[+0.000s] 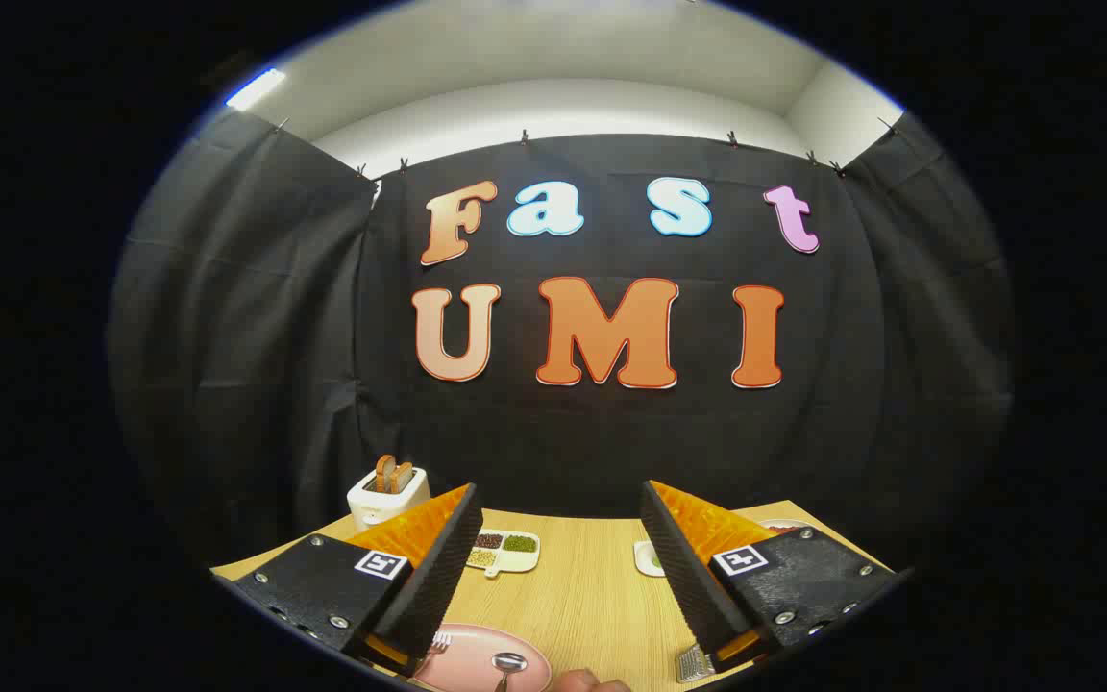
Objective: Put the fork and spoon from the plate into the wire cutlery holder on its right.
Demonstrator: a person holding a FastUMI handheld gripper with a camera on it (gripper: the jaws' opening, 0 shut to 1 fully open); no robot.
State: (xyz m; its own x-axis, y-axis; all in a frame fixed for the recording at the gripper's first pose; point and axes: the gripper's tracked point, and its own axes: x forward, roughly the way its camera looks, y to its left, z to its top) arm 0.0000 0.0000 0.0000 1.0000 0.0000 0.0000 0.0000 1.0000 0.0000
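A hand-held gripper (pixel 558 577) hovers over a wooden table (pixel 582 596), its two fingers spread wide apart with nothing between them, a stance that suits an approach rather than a grasp. At about seven o'clock from the midpoint of the fingers, just under the left fingertip, sits the pink plate (pixel 525 661). The spoon (pixel 506 666) lies on it with its bowl toward the booth wall, and the tines of the fork (pixel 438 642) peek out beside the left finger. Both pieces are untouched, so the task appears to be at its very start.

At about five o'clock, close under the right fingertip, a small patch of metal grid (pixel 694 665) shows. It is likely part of the wire cutlery holder, which stands to the plate's right as the task describes, though too little is visible to be certain.

Farther off, at eleven o'clock beyond the left finger, a white toaster (pixel 386 493) holds slices of bread, and a divided dish (pixel 504 551) of beans or grains lies between the fingers at twelve o'clock. A small white dish (pixel 649 558) rests at the inner edge of the right finger. A bit of a hand (pixel 590 682) shows at six o'clock, close beside the plate.

The camera looks mostly at the wall, so the gripper would probably need to tilt down before closing on either utensil.
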